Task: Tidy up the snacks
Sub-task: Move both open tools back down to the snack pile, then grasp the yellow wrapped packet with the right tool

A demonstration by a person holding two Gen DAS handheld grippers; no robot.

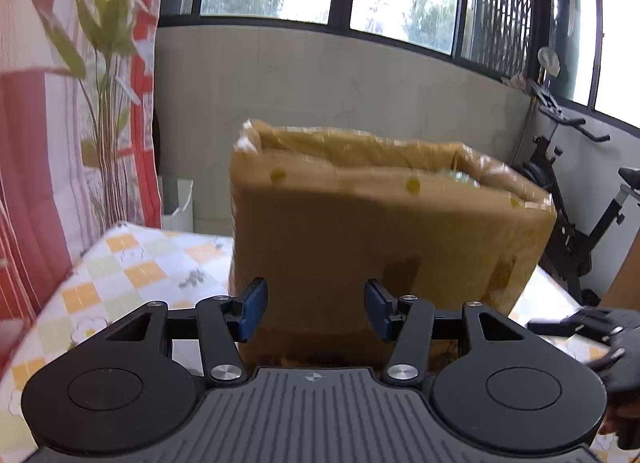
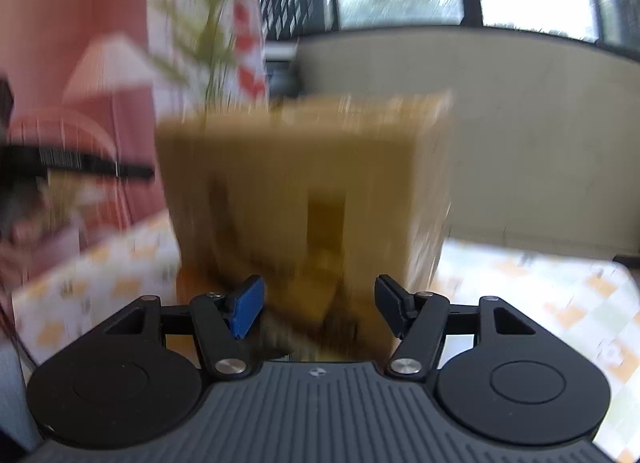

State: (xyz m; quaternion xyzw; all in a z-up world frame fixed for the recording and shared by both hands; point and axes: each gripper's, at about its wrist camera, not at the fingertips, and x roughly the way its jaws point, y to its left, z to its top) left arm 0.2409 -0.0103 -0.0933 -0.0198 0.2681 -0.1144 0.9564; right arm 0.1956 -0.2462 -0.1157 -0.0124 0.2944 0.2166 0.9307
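Left of the cardboard box point(image 1: 384, 223): curtain point(image 1: 60, 103) and a checked desk point(image 1: 120, 275), no snacks in sight there. In front of the box, near its lower wall: left tongs point(image 1: 316, 309), spread wide, gripping nothing. Box itself upright on the desk, top open, tape-edged flaps raised, something pale green just visible inside at the far right corner; probably the snacks, too blurred to confirm. Also in front of the box, from the other side: right tongs point(image 2: 320, 307), likewise wide and empty, whole view smeared by motion. Right of the box: exercise bike point(image 1: 580, 203). Risks, as a guess: fast approach striking the wall and shoving or tipping the box; flaps snagging a finger on entry; both tongs colliding at one opening.
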